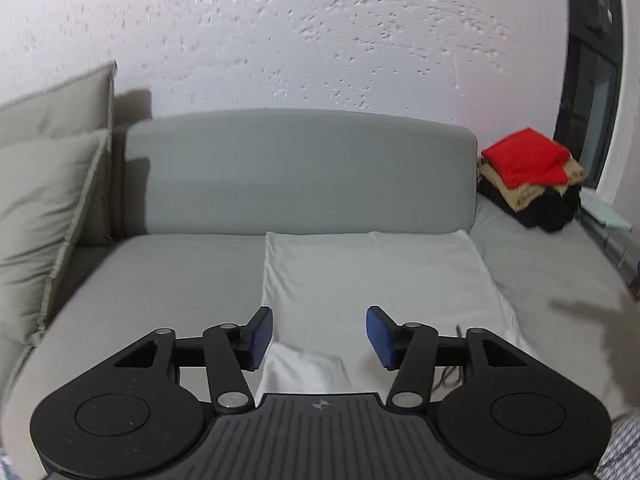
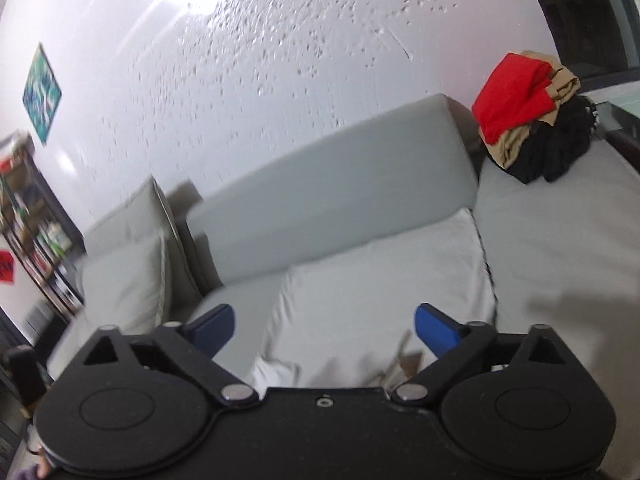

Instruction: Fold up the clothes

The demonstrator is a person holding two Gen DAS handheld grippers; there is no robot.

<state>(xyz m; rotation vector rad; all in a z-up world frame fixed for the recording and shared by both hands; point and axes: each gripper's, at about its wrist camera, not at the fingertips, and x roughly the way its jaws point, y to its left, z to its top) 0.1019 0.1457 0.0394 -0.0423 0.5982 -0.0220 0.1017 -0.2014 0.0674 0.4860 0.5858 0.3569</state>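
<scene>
A: We note the white garment [image 1: 372, 280] lying flat on the grey sofa [image 1: 160, 280], its far edge against the backrest [image 1: 296, 172]. From the left wrist it reads as a neat rectangle, with a loose fold bunched at the near end.

B: Agreed. The left gripper [image 1: 319, 338] hangs above that near fold, blue pads [image 1: 262, 336] standing apart, nothing between them, no cloth touching.

A: The right gripper [image 2: 324, 330] likewise. Its jaws stand wider still, and the white garment [image 2: 380, 292] lies below the gap, not pinched.

B: What does the right wrist give us that the left does not?

A: A tilted scene, first. Then a shelf [image 2: 36, 236] crowded with small items at far left, a teal picture [image 2: 42, 94] on the wall, and a red sign [image 2: 6, 266] beneath the shelf. The left wrist shows none of these.

B: And the left wrist shows two cushions [image 1: 44, 208] stacked at the sofa's left end more fully.

A: Both views carry the pile of clothes [image 1: 528, 176] at the far right of the sofa: red on top, tan under it, black at the bottom. It sits well apart from the white garment.

B: Contents of the shelf too blurred to name.
</scene>
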